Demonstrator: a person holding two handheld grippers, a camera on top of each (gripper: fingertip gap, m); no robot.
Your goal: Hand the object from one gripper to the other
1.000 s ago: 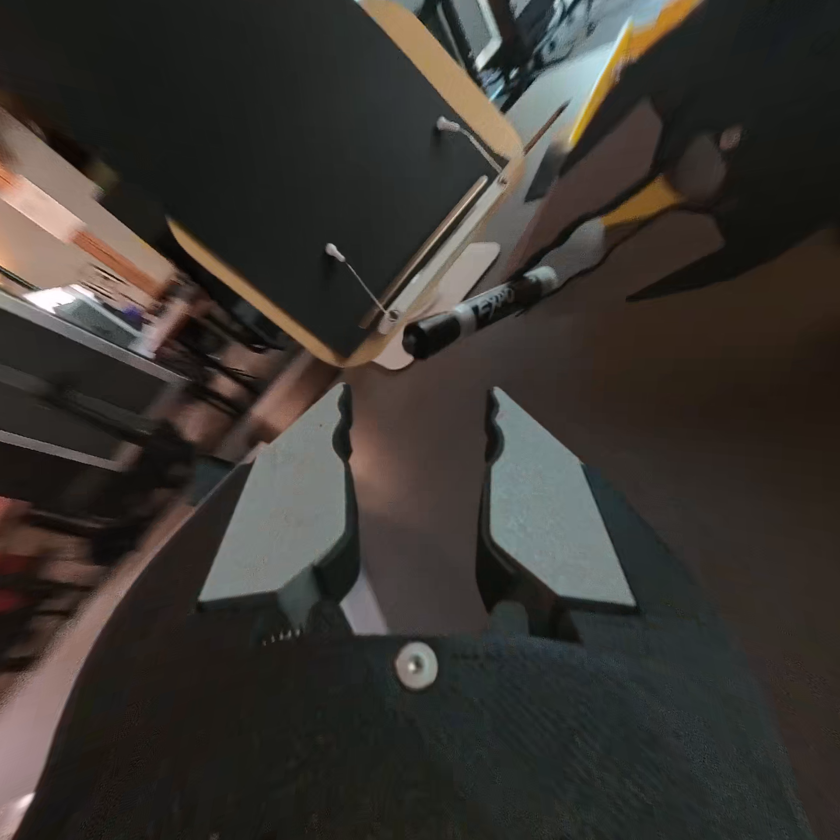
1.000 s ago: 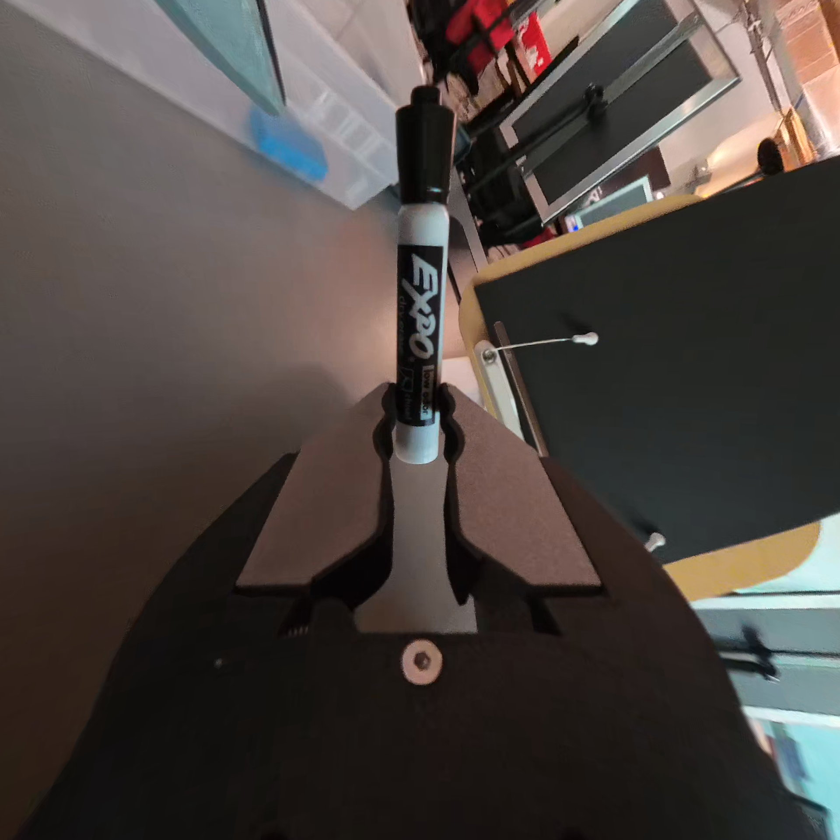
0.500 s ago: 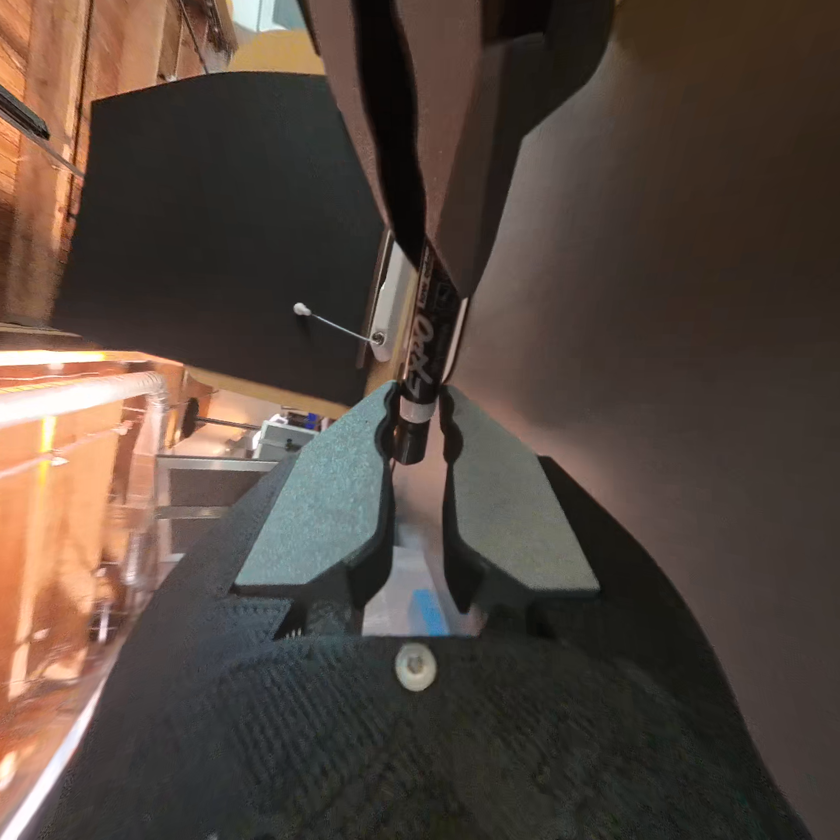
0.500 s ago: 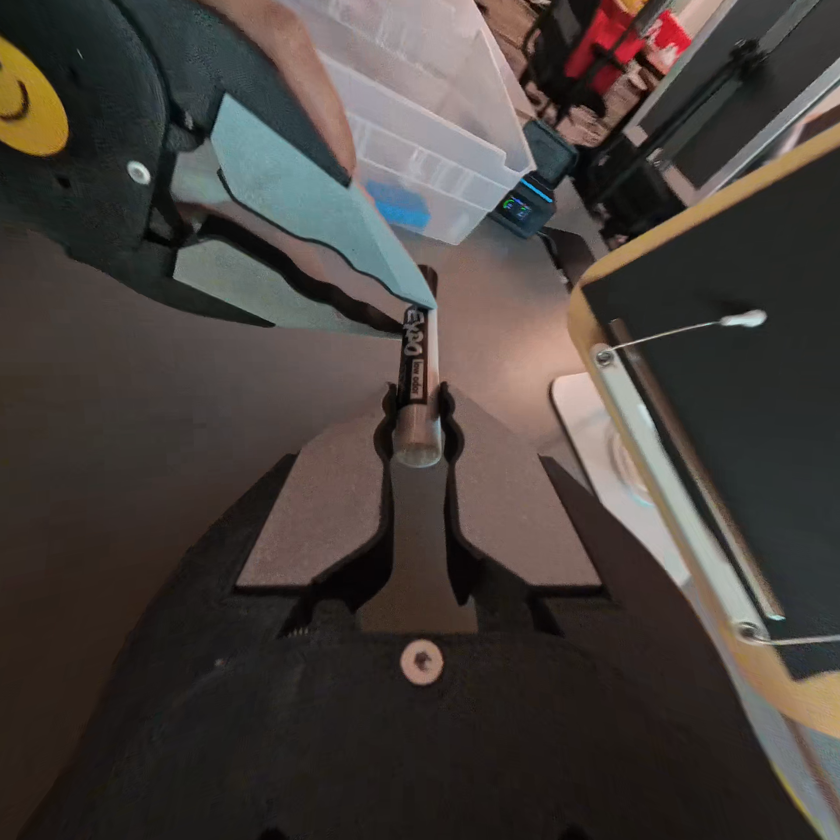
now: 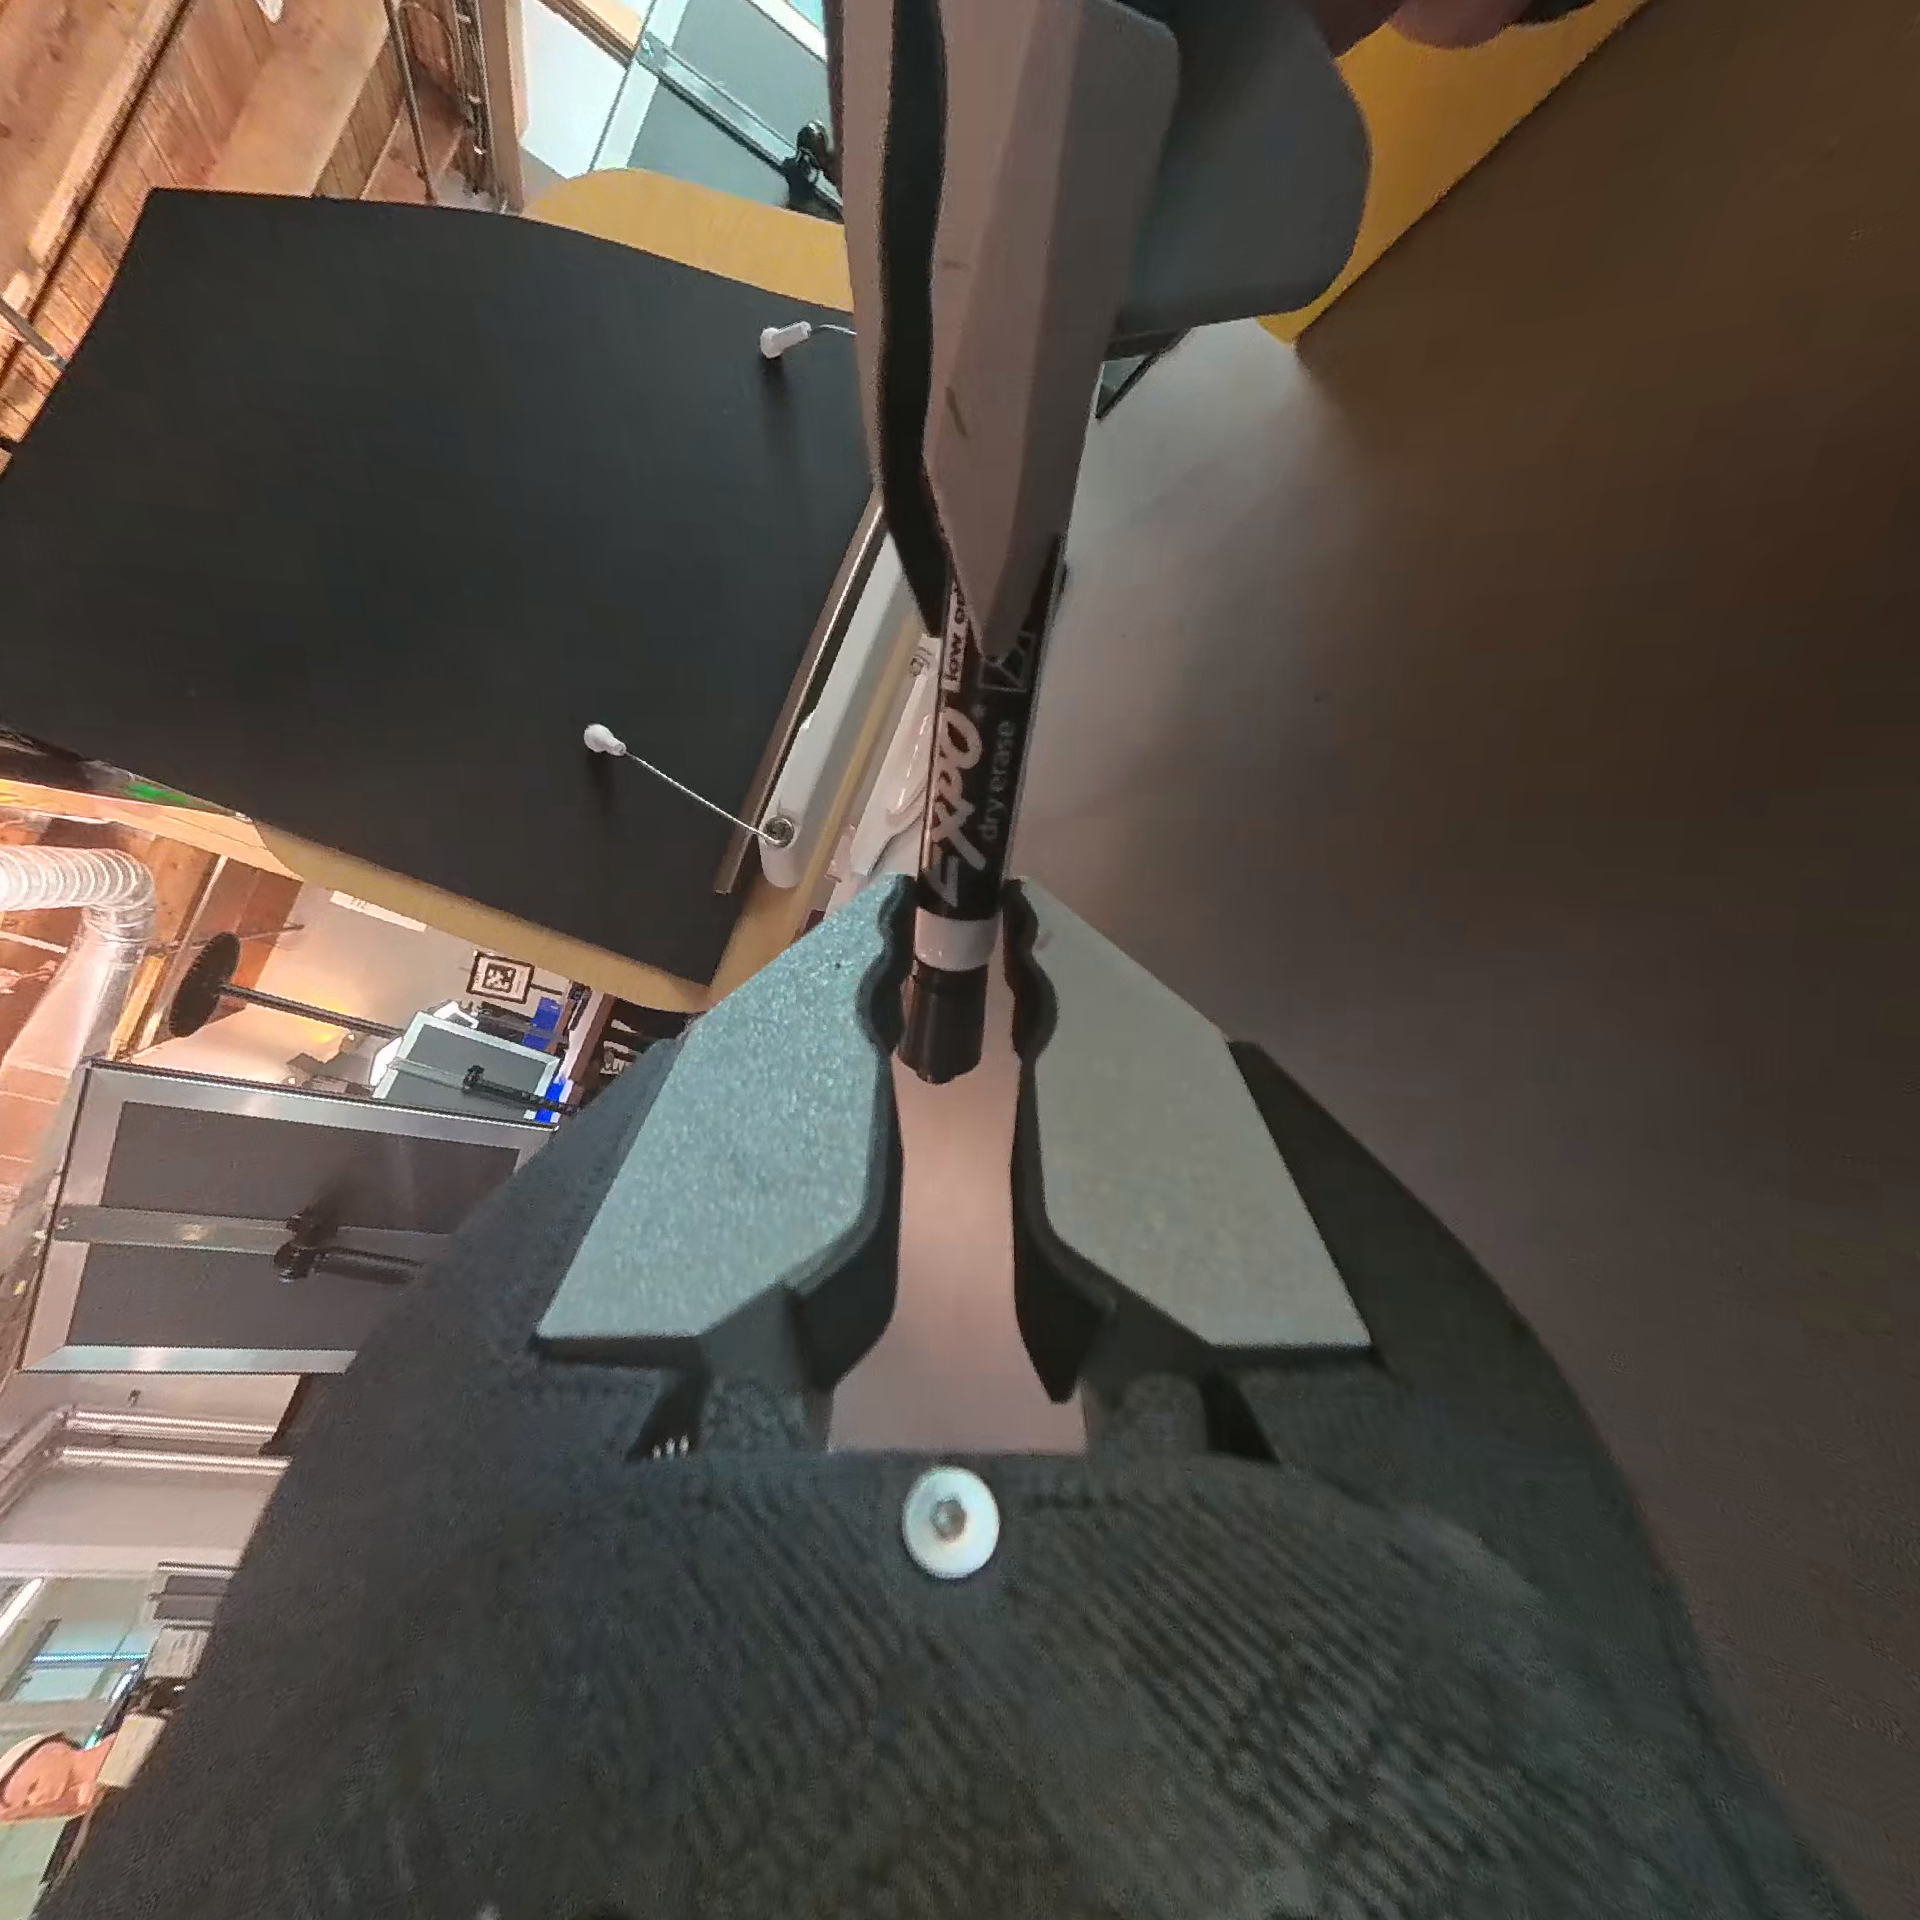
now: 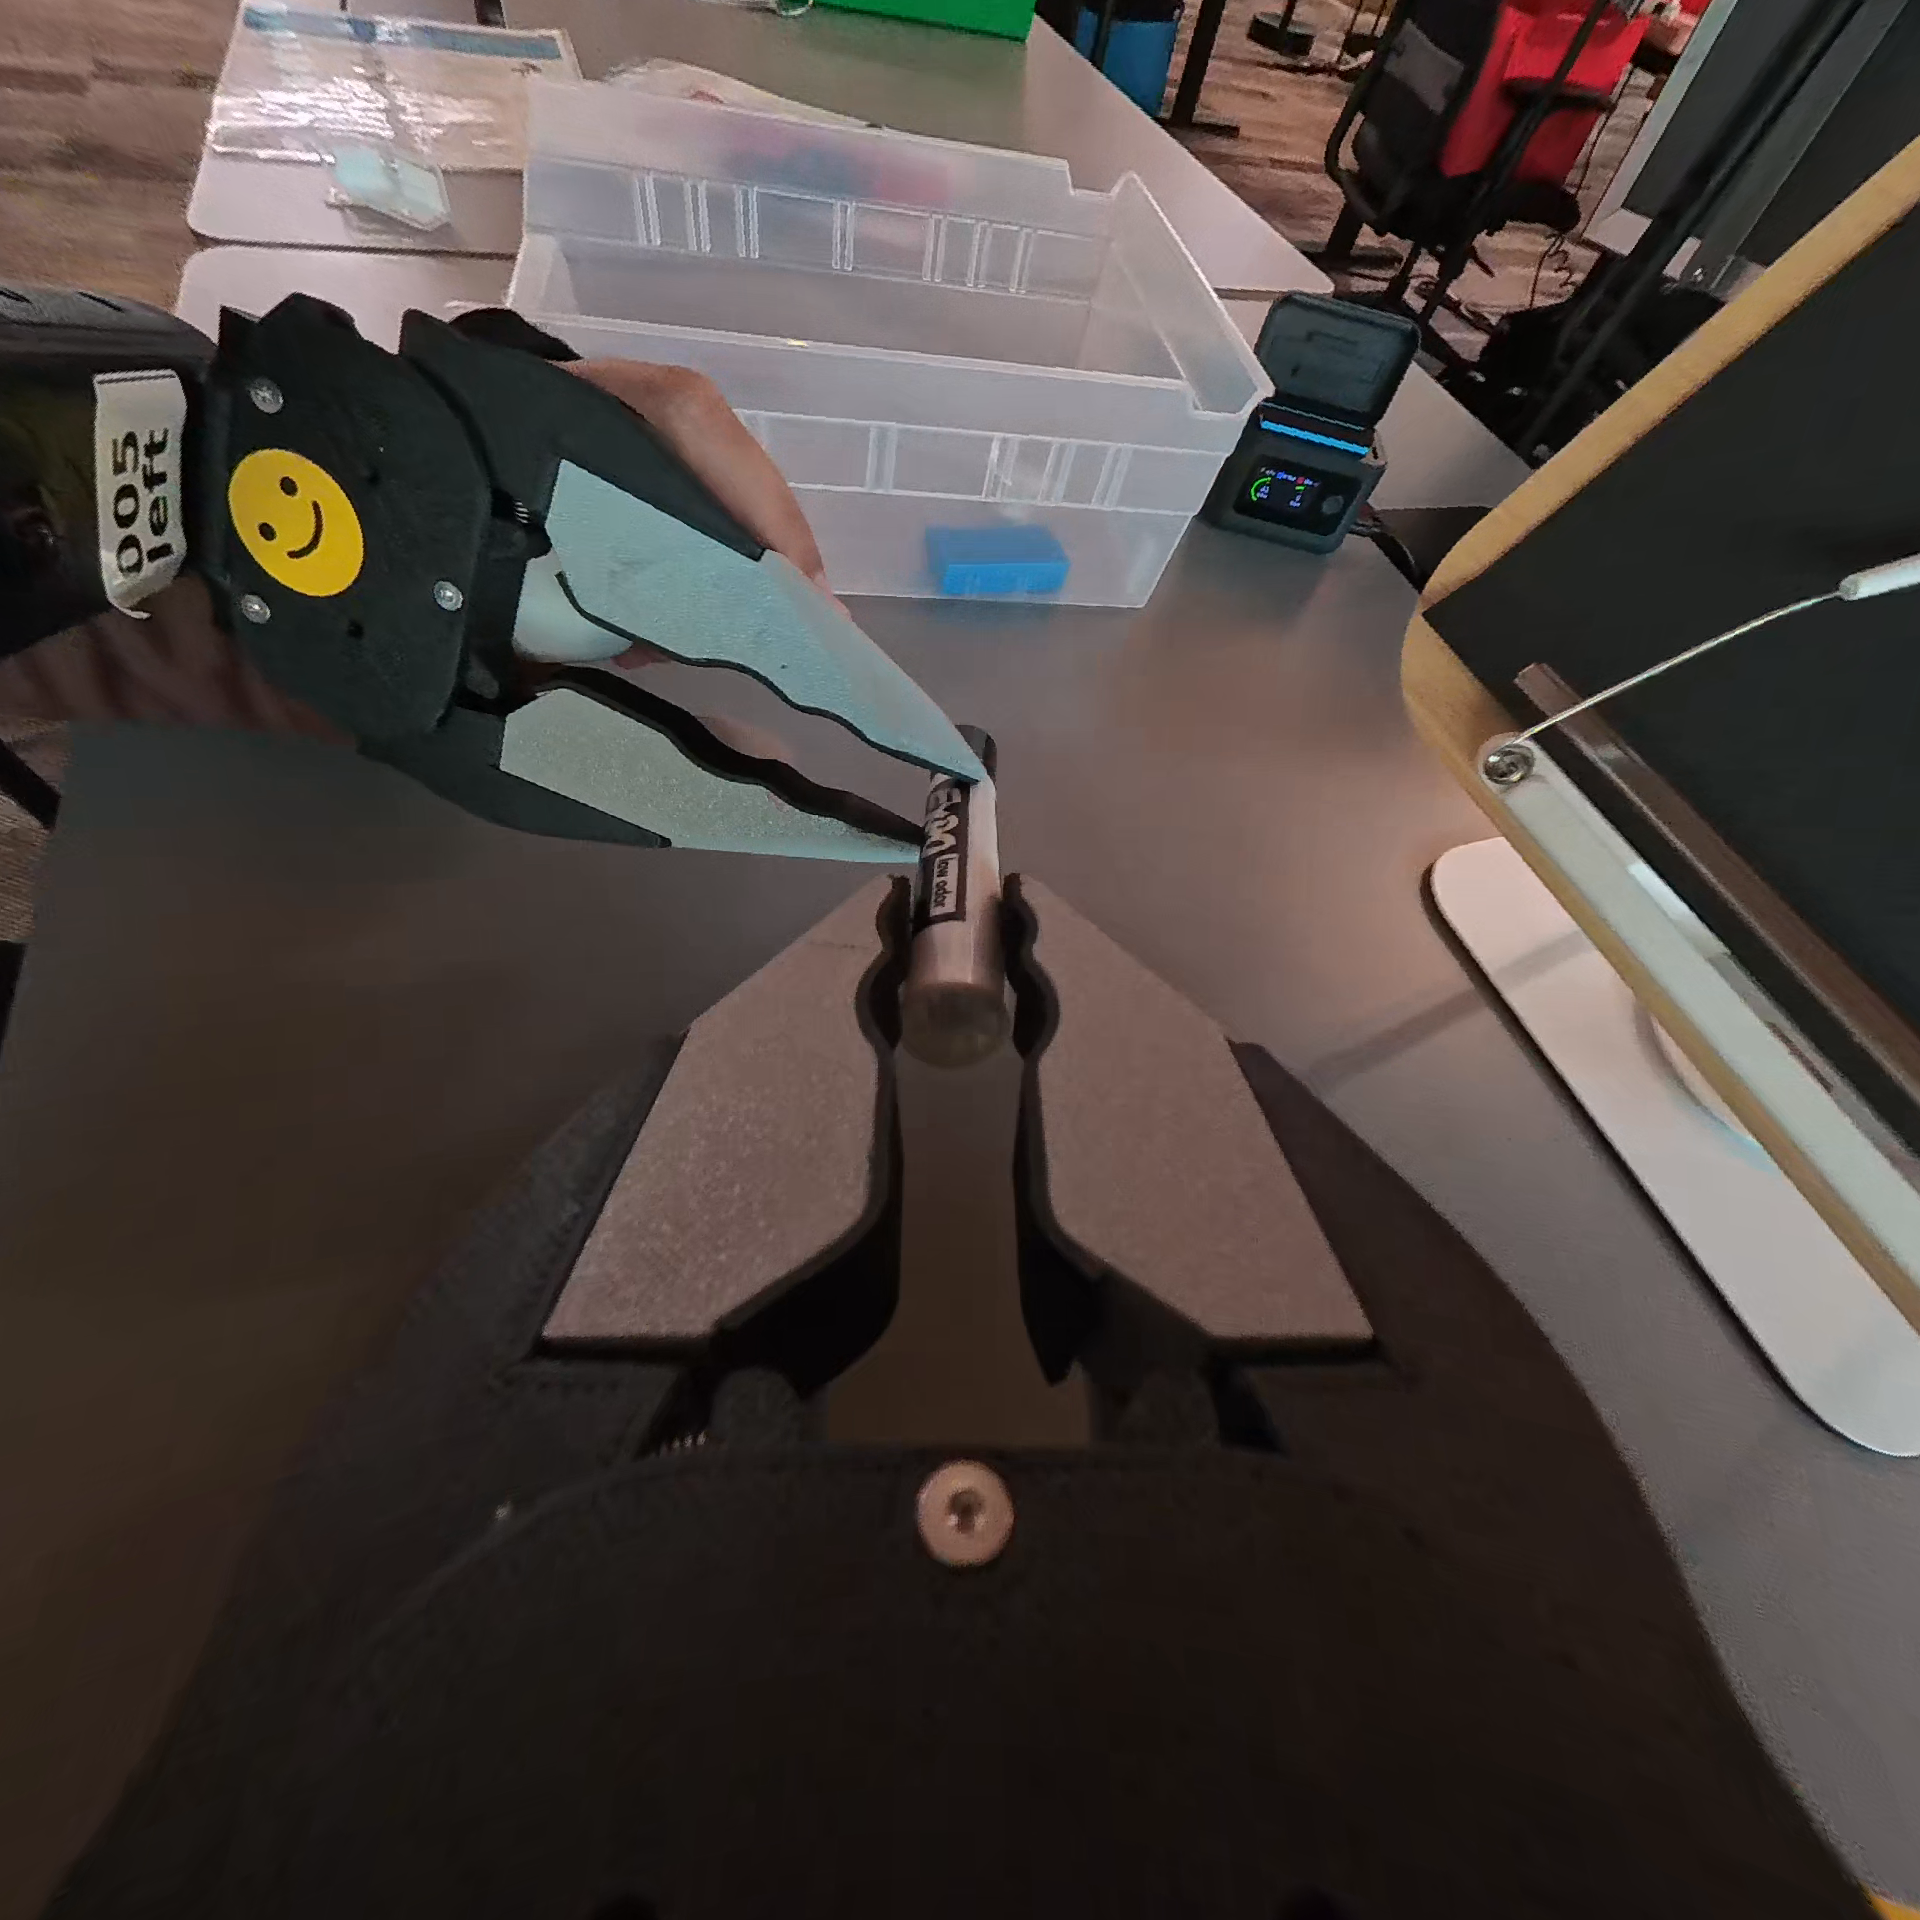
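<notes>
Right wrist view showed the right gripper (image 6: 954, 961) closed on the white butt end of the marker (image 6: 961, 868), which lay along the line of its fingers and pointed away from the camera. At the marker's far, capped end the left gripper (image 6: 940, 805) came in from the left, its two grey fingers narrowed around the cap, held by a hand (image 6: 717, 488) behind it. In the left wrist view the left gripper (image 5: 954, 971) had the black cap sitting between its notched fingertips; the cap touched the left finger, and whether the right finger touched it I could not tell. The marker (image 5: 971, 790) ran up from there into the right gripper (image 5: 977, 582), so it was held in the air between the two, above the dark bench (image 6: 1195, 727).

Beyond the grippers stood a clear plastic bin (image 6: 883, 343) with a blue block (image 6: 995, 561) inside, and just to its right a small black device with a lit screen (image 6: 1314, 457). To the right, near the marker, a black board with a pale wood edge (image 6: 1714, 499) rose on a white base (image 6: 1662, 1122), with a thin wire (image 6: 1683, 655) jutting from it. Bare bench lay open to the left and in front of the bin.
</notes>
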